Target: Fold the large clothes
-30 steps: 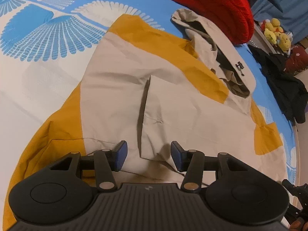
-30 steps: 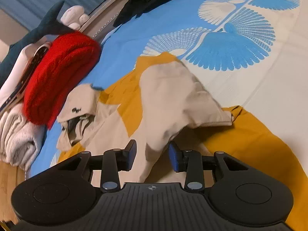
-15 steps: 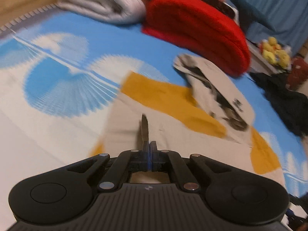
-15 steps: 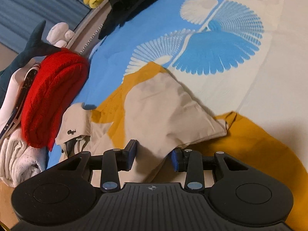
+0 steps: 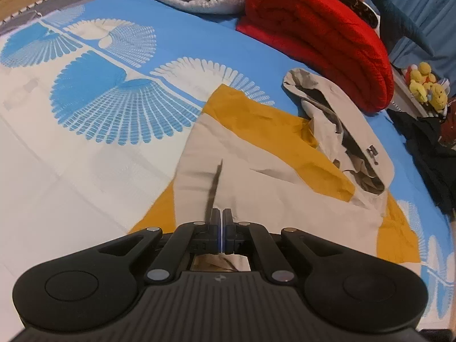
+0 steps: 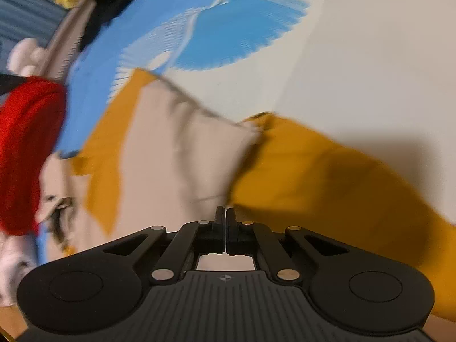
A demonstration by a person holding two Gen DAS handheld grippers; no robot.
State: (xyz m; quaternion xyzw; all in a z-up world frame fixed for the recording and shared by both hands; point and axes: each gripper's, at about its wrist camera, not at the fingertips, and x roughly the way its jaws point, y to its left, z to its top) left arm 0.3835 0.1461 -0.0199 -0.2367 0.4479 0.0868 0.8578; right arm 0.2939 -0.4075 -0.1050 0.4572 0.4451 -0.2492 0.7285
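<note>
Both my left hand-held gripper (image 5: 221, 222) and right hand-held gripper (image 6: 225, 222) are clamped on the beige-and-mustard hooded cloth jacket (image 5: 256, 176) (right view blurred) on the blue-patterned bed (image 5: 114, 91).

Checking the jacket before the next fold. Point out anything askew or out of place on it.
The jacket lies mostly flat on the bedsheet, but its hood is crumpled and twisted to one side, lining showing. Both the left gripper and right gripper are shut on its fabric. The right view is blurred.

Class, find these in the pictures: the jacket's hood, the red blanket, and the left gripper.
hood (image 5: 342, 131): left wrist view, beige outer shell.
red blanket (image 5: 319, 34): left wrist view, top of the roll.
left gripper (image 5: 221, 222): left wrist view, between closed fingertips.
</note>
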